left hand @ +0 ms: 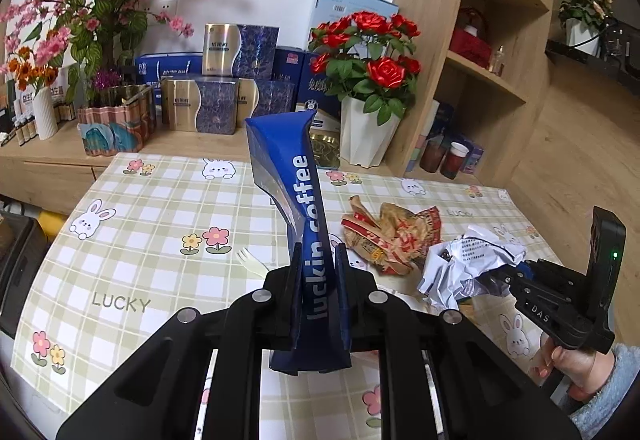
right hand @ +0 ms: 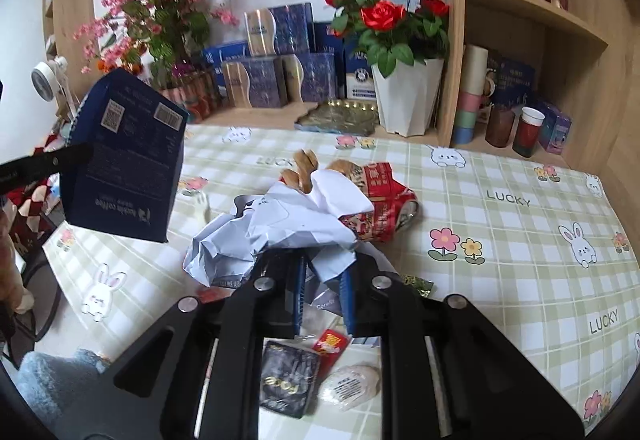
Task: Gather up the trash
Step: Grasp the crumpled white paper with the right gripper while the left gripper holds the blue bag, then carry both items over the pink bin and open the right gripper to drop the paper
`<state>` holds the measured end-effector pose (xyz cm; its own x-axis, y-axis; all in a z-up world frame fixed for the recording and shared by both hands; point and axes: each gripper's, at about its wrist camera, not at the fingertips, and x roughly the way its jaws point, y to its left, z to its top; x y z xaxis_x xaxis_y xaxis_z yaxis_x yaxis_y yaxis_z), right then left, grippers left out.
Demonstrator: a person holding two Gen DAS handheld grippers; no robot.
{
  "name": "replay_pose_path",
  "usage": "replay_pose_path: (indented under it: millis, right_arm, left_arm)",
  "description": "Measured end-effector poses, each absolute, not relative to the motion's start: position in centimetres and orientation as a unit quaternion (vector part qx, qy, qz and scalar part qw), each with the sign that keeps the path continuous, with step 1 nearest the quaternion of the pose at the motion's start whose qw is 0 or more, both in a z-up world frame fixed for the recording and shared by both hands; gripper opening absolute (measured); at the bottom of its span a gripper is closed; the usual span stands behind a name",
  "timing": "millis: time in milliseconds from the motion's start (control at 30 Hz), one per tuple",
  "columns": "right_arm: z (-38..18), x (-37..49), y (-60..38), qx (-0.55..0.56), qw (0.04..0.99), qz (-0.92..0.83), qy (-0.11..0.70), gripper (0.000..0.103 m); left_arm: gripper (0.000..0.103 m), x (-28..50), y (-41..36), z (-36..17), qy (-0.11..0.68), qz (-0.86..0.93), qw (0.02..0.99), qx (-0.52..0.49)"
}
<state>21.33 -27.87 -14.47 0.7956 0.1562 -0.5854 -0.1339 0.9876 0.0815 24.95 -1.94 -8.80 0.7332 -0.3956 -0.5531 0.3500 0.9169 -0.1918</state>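
Both grippers loaded over the checked surface (right hand: pixel 520 224).
Left gripper (left hand: pixel 318 272) has its jaws clamped on the blue coffee bag (left hand: pixel 296 199); at two o'clock, right gripper (right hand: pixel 324 282) pinches crumpled white paper (right hand: pixel 280 224), red wrapper (right hand: pixel 380 199) lying just beyond.

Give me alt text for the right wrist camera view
The right gripper is shut on crumpled white paper above a checked bunny tablecloth. Behind lies a crushed red wrapper; at left, a blue Luckin Coffee bag is held up.
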Motion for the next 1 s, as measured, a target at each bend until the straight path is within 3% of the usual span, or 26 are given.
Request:
replay_pose_path:
  millis: [567, 1000]
  right_arm:
    - [-11.4, 12.6, -25.7, 0.036, 0.951, 0.103, 0.288, 0.018]
    - [-14.9, 4.1, -22.5, 0.014, 0.928, 0.134, 0.348, 0.018]
  left_arm:
    - [0.015, 13.9, -0.4, -5.8, 0.293, -0.234, 0.926, -0.032]
    - [0.015, 3.6, 2.4, -8.8, 0.316, -0.235, 0.917, -0.068]
